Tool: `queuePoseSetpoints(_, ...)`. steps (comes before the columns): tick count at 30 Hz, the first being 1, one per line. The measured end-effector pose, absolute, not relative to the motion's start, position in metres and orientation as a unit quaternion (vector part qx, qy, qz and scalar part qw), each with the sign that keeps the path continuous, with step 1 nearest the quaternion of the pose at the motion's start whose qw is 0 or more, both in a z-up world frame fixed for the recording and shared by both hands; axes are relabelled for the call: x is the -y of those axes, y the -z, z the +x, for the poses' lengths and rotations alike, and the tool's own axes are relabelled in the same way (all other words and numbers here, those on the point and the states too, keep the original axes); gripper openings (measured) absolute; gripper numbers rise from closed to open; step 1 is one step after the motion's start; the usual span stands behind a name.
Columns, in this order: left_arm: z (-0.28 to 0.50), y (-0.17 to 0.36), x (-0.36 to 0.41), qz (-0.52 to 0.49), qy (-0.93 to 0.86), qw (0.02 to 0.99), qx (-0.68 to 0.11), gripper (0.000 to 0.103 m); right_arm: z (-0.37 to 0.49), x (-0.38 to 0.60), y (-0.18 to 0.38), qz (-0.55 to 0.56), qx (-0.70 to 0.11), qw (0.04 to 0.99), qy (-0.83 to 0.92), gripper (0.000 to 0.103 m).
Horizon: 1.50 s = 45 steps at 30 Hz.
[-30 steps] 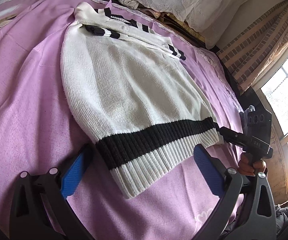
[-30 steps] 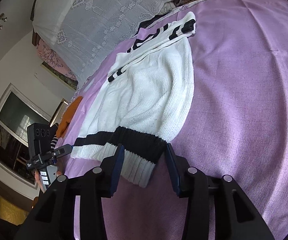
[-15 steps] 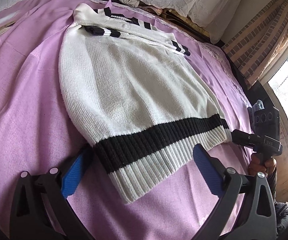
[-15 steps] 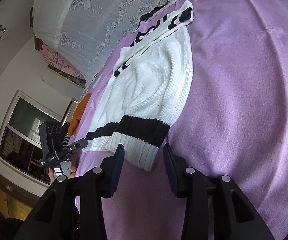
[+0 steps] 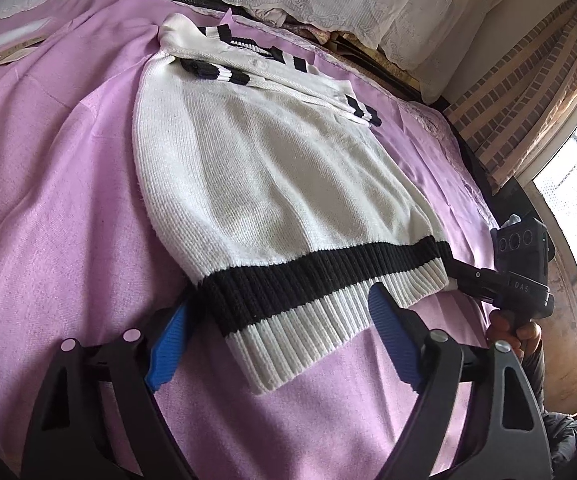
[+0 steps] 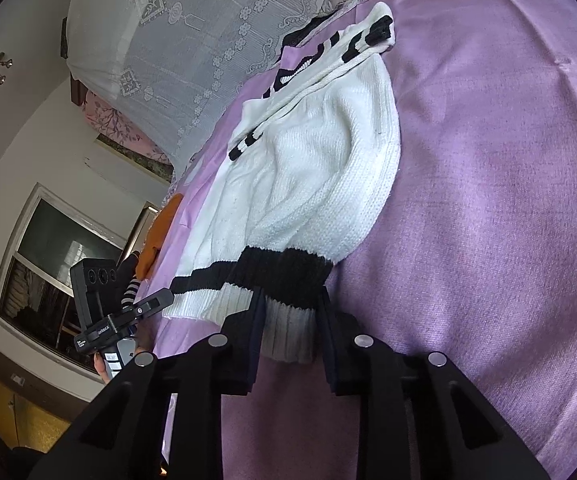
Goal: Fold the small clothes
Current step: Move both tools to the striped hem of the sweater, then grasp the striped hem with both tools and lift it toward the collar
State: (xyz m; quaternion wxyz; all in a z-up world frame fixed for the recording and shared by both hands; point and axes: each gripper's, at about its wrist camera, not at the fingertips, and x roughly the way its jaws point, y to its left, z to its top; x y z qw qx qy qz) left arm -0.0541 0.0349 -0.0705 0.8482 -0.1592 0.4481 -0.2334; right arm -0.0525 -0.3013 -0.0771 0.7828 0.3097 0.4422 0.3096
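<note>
At the near edge of the bed, two hand-held grippers meet the ribbed hem of a small white sweater.

Left hand-held gripper (image 5: 276, 344) is spread wide, its blue fingers (image 5: 392, 340) straddling one hem corner without closing; right hand-held gripper (image 6: 290, 334) has its dark fingers either side of the opposite hem corner, narrowly apart, and whether they actually pinch the knit cannot be told. Each likely takes a corner so the hem can be lifted evenly and carried toward the collar. White sweater (image 5: 272, 176), with a black hem band (image 5: 328, 276) and striped cuffs, lies flat, sleeves folded across its top, on the purple bed cover (image 5: 48, 184), collar toward the far edge by lace-draped bedding (image 6: 192, 40).
</note>
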Motion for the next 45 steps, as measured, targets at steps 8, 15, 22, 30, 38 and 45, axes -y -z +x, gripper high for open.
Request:
queuePoseSetpoints(8,-0.056,0.07,-0.035,-0.178,0.233,0.848,-0.441,0.066,-0.053,0.3,0.076,0.308,-0.436,0.79,-0.302,0.022)
queuePoseSetpoints(15,-0.058,0.072,-0.044,-0.208,0.259,0.834,-0.441,0.017,-0.057,0.302,0.069,0.304,-0.412,0.803,-0.306,0.017)
queuePoseSetpoints(22,-0.053,0.05,-0.038,-0.179,0.258,0.847,-0.429,0.016,-0.054,0.306,0.049,0.306,-0.389,0.812,-0.31,0.017)
queuePoseSetpoints(30,-0.029,0.004,-0.042,-0.163,0.253,0.87,-0.39,0.016,-0.024,0.306,0.005,0.304,-0.363,0.821,-0.32,0.017)
queuePoseSetpoints(38,0.013,-0.033,-0.04,-0.156,0.241,0.886,-0.364,0.016,0.023,0.308,-0.026,0.312,-0.342,0.829,-0.313,0.017)
queuePoseSetpoints(45,0.064,-0.054,-0.042,-0.165,0.222,0.896,-0.348,0.016,0.082,0.306,-0.039,0.344,-0.326,0.827,-0.305,0.016)
